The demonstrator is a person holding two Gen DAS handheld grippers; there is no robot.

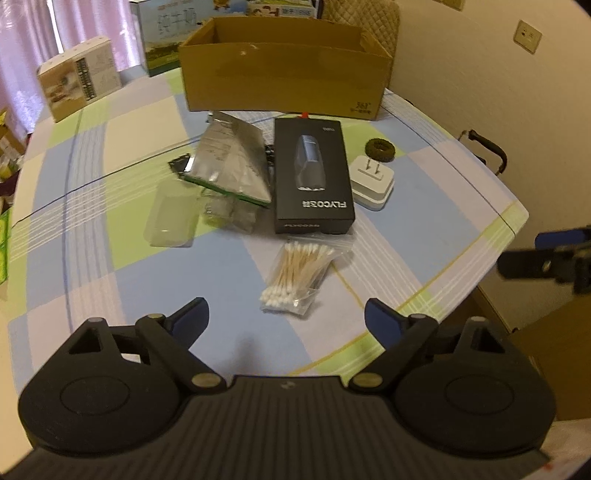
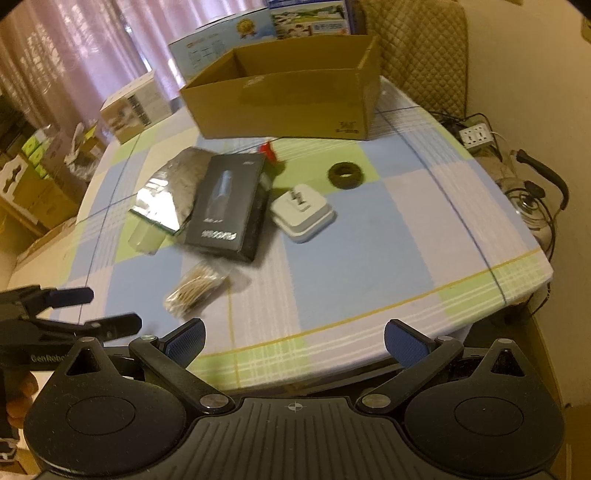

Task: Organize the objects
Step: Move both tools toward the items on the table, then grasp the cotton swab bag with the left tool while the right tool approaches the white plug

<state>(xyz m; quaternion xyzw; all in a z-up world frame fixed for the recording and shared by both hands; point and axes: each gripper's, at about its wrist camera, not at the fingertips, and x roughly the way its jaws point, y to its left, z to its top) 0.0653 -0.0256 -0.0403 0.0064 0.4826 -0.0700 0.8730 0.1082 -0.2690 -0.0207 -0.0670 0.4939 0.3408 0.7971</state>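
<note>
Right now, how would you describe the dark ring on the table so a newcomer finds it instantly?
Start at the open cardboard box at the table's far end. In front of its right corner, beyond the white plug adapter, lies the dark ring: the only round, holed thing there.

From where I sit, the table (image 1: 92, 206) wears a checked cloth of blue, green and pale squares. Behind it I see pinkish curtains (image 2: 85, 48) across the window, and a quilted chair back (image 2: 417, 48) against the cream wall. A wall socket (image 1: 528, 36) shows high on that wall in the left wrist view. Down past the table's right edge, a white power strip (image 2: 476, 134) lies among dark cables, near a glass kettle with a black handle (image 2: 546, 177). Stacked cartons (image 2: 40, 173) crowd the floor on the far left.
</note>
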